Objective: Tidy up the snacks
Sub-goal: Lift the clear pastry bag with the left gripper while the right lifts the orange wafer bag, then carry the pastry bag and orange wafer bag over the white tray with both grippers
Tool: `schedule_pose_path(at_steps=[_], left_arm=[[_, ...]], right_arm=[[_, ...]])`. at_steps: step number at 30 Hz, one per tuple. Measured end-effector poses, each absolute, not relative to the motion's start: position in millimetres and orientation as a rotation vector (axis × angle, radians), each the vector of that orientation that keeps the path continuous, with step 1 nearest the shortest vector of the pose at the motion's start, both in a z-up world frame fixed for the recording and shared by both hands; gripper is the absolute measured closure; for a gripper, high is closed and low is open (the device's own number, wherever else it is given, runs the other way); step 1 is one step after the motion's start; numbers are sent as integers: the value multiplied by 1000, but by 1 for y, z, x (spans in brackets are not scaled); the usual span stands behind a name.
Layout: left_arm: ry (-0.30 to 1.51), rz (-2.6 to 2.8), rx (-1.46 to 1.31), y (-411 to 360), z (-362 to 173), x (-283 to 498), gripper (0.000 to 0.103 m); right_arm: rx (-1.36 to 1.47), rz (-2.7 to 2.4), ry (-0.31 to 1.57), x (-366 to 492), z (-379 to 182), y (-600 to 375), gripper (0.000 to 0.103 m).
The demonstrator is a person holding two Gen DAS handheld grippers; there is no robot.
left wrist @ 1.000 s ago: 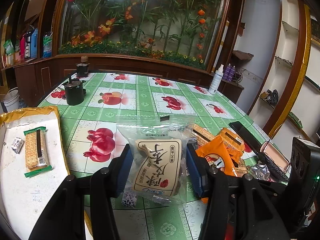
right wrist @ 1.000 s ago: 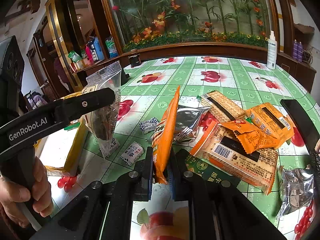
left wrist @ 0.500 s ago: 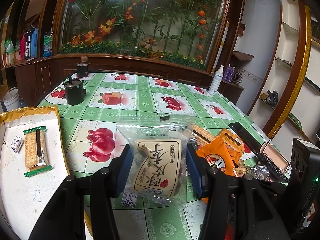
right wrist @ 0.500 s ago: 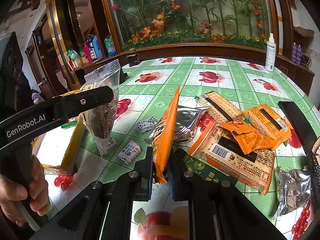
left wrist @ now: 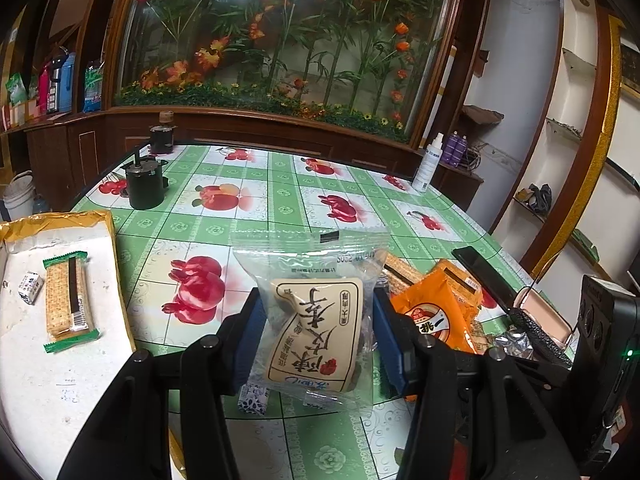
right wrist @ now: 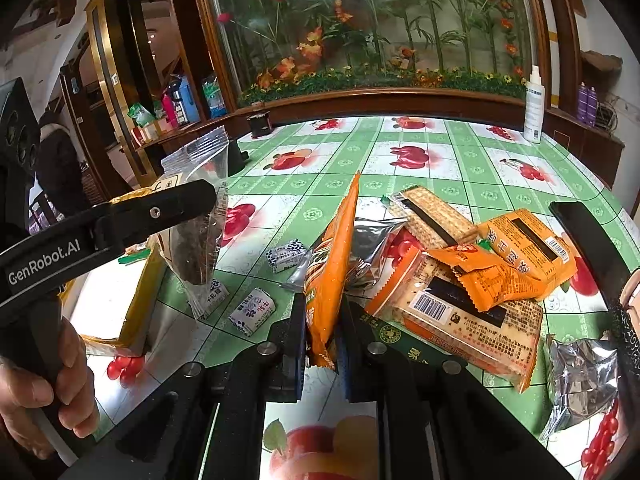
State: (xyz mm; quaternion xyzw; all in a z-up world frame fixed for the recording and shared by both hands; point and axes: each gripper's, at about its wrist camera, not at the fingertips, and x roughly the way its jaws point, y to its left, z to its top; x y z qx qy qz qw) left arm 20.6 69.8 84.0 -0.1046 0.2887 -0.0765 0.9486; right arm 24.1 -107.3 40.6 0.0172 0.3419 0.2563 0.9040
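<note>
The left gripper (left wrist: 316,334) pinches a clear snack bag (left wrist: 316,320) with a beige label between its blue pads, holding it upright above the table; from the right wrist view the same bag (right wrist: 200,240) hangs beside the left gripper's black arm. The right gripper (right wrist: 322,340) is pressed together on the lower edge of an orange packet (right wrist: 332,264), which stands on edge between its fingers. Just ahead and to the left of the right gripper lie two small white-and-blue candies (right wrist: 252,311), one nearer, one farther. To its right is a pile of cracker packs and orange packets (right wrist: 480,280), with a crumpled silver wrapper (right wrist: 580,376) at the far right. Left of the left gripper sits a gold-rimmed white tray (left wrist: 60,380) holding a green-edged cracker pack (left wrist: 68,300) and a small candy. Farther ahead on the green fruit-print tablecloth (left wrist: 280,200) stands a black pot (left wrist: 145,186).
</note>
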Motion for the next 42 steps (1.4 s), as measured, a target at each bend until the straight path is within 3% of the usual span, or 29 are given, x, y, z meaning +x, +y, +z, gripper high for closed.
schedule_pose_path(at_steps=[26,42], left_arm=[[486,-69,-322,129,125,-41,51],[532,122,-419,222,97,-61,51]], right_arm=[[58,547,666,19,51,-105,90],[8,817,658,-27,76,3,89]])
